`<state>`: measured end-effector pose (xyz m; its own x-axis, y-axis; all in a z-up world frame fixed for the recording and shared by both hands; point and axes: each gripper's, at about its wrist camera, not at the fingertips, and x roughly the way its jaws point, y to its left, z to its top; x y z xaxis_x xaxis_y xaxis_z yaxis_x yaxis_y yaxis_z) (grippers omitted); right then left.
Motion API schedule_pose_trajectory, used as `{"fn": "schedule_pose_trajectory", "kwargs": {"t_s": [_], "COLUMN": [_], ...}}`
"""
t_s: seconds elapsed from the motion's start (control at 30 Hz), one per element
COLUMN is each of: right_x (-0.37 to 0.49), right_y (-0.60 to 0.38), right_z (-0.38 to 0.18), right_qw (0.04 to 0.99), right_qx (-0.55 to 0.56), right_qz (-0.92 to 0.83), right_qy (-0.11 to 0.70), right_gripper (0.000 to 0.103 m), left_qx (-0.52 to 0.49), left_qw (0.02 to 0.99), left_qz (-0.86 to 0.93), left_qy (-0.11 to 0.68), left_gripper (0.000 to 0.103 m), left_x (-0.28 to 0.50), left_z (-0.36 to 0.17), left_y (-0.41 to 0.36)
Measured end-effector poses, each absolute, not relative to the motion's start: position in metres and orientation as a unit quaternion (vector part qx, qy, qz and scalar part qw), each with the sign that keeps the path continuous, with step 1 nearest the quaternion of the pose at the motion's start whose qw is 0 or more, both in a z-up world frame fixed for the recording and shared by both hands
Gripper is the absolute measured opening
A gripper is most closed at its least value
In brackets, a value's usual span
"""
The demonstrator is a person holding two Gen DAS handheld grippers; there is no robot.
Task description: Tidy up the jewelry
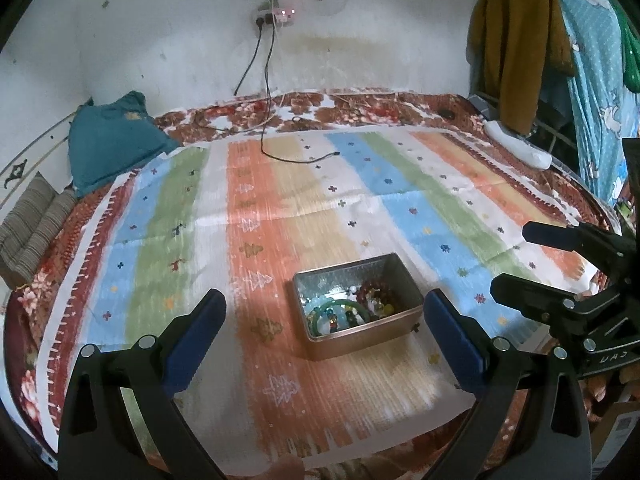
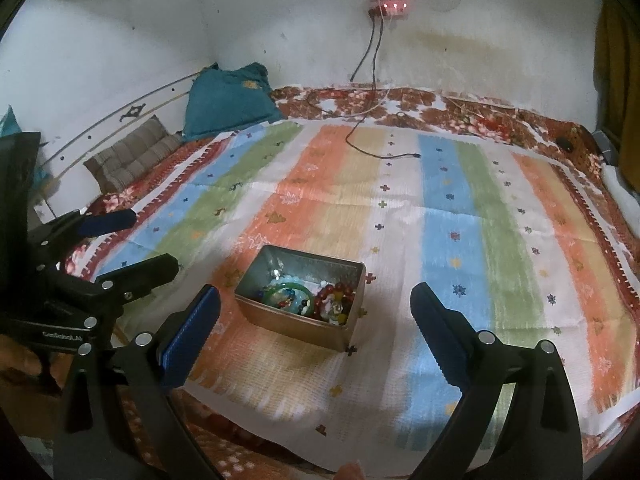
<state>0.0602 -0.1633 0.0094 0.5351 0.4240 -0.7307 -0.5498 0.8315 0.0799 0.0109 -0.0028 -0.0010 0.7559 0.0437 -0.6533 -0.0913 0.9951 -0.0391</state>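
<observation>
An open rectangular metal tin (image 1: 360,340) (image 2: 296,330) sits on a striped cloth (image 1: 280,208) (image 2: 400,208) spread over a bed. Inside lie a green bangle (image 1: 340,304) (image 2: 288,290), a dark red bead bracelet (image 1: 376,290) (image 2: 334,294) and several other beaded pieces in a heap. My left gripper (image 1: 325,298) (image 2: 150,240) is open above the tin's near side, blue pads wide apart with nothing between them. My right gripper (image 2: 316,292) (image 1: 516,258) is likewise open and empty, a little right of the left one and clear of the tin.
A teal pillow (image 1: 112,140) (image 2: 228,100) and a striped cushion (image 1: 36,220) (image 2: 132,156) lie at the bed's far left. A black charging cable (image 1: 280,156) (image 2: 380,156) trails from a wall socket onto the cloth. Clothes (image 1: 516,48) hang at the right.
</observation>
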Motion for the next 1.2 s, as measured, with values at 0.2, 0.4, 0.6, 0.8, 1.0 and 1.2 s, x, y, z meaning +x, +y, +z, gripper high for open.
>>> {"fn": "schedule_pose_trajectory", "kwargs": {"t_s": [0.2,0.4,0.6,0.8,1.0,1.2], "right_x": [0.058,0.054,0.054,0.052,0.051,0.051], "right_y": [-0.166,-0.167,-0.167,-0.167,-0.169,-0.169], "right_z": [0.012,0.015,0.014,0.015,0.017,0.017], "right_qw": [0.874,0.876,0.872,0.874,0.876,0.877], "right_qx": [-0.071,-0.066,-0.066,-0.065,-0.061,-0.061], "right_qz": [0.288,0.294,0.299,0.301,0.303,0.302], "right_qy": [0.385,0.377,0.38,0.376,0.37,0.369], "right_gripper": [0.097,0.097,0.097,0.097,0.097,0.097], "left_qx": [-0.028,-0.019,-0.017,-0.033,-0.042,-0.04], "left_qw": [0.94,0.941,0.942,0.943,0.943,0.943], "left_qz": [0.046,0.039,0.041,0.034,0.029,0.028], "left_qy": [0.338,0.336,0.333,0.329,0.329,0.329], "left_gripper": [0.097,0.097,0.097,0.097,0.097,0.097], "left_x": [0.008,0.008,0.007,0.004,0.004,0.004], "left_z": [0.001,0.002,0.002,0.004,0.004,0.004], "left_y": [-0.005,-0.009,-0.011,-0.006,-0.001,-0.001]}}
